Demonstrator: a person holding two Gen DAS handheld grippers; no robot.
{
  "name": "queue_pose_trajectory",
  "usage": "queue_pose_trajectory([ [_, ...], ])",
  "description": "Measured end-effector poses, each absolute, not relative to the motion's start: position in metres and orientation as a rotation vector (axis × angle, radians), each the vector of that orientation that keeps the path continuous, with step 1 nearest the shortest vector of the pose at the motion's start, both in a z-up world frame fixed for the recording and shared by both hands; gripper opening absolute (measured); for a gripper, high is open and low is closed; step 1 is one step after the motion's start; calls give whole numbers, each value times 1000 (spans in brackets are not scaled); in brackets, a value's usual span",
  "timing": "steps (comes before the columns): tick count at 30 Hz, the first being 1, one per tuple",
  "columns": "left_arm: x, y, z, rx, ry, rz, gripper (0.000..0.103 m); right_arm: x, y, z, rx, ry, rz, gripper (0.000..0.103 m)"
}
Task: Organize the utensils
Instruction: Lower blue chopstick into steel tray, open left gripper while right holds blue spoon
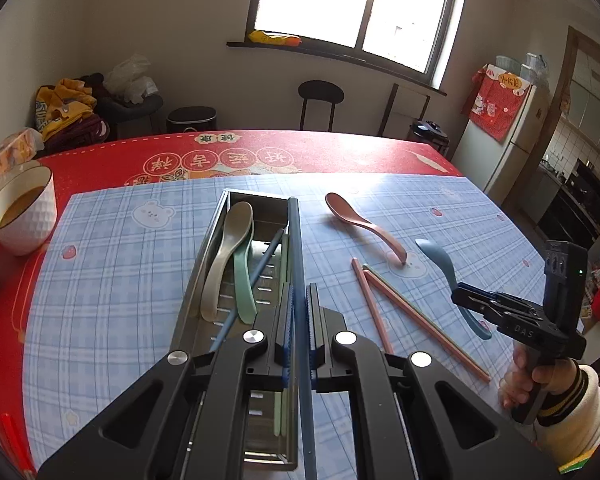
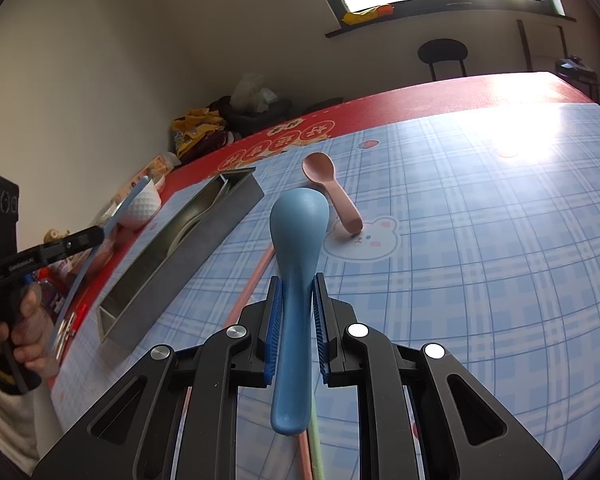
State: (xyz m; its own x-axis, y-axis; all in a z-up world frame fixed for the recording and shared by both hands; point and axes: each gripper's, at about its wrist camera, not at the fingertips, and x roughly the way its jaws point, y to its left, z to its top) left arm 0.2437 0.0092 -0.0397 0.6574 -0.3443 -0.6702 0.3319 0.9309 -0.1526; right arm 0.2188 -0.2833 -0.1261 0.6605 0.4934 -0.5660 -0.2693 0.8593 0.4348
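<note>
left gripper (image 1: pixel 300 320): clamped on a blue chopstick (image 1: pixel 296 248), pads pinching it mid-shaft; stick runs straight ahead along the fingers, tip out over the tray's right wall
right gripper (image 2: pixel 296 312): closed on the neck of the blue spoon (image 2: pixel 298 232), bowl forward, handle end sticking back under the camera; spoon looks lifted clear of the mat
left hand pose: gripper pitched down toward the tray, held above its near end; the hand (image 2: pixel 24 320) wraps the grip handle, cream sleeve behind
right hand pose: pitched down over the mat right of the tray, hand (image 1: pixel 540 376) low on the handle, striped cuff showing
steel tray (image 1: pixel 204 264): long, narrow, lying lengthwise away from the left camera; holds a beige spoon (image 1: pixel 224 256), a green spoon (image 1: pixel 244 276) and a second blue chopstick (image 1: pixel 252 280) lying diagonally
step in hand (my read): drop the held chopstick beside its mate. Line the shaft up with the tray's long axis, lower it inside the walls before releasing, else it may bridge the rim and roll out
next for the right: spoon goes bowl-forward onto the other spoons, after the left clears, since the tray is too narrow for both
still on plaid mat (image 1: pixel 120 280): pink chopsticks (image 1: pixel 380 300) and a green one just right of the tray, pink spoon (image 1: pixel 360 224) beyond them, well apart from the tray
far left: white bowl (image 1: pixel 24 216) on the red cloth, not in play
</note>
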Motion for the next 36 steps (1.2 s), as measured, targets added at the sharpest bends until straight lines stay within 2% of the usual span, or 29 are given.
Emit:
queue_pose_trajectory([
  [5,283,-3,-46,39,766,-409,6,219,-283,-126,332,732,435,16],
  [11,322,-11,-76,84,882,-392,6,220,-284,-127,337,736,434,16],
  [22,335,-16,-100,127,991,-401,6,223,-282,-128,339,747,439,16],
  [33,323,-6,-80,86,918,-409,9,222,-283,-129,343,747,438,16],
  [36,303,-2,-67,85,838,-394,19,222,-283,-130,349,748,438,16],
])
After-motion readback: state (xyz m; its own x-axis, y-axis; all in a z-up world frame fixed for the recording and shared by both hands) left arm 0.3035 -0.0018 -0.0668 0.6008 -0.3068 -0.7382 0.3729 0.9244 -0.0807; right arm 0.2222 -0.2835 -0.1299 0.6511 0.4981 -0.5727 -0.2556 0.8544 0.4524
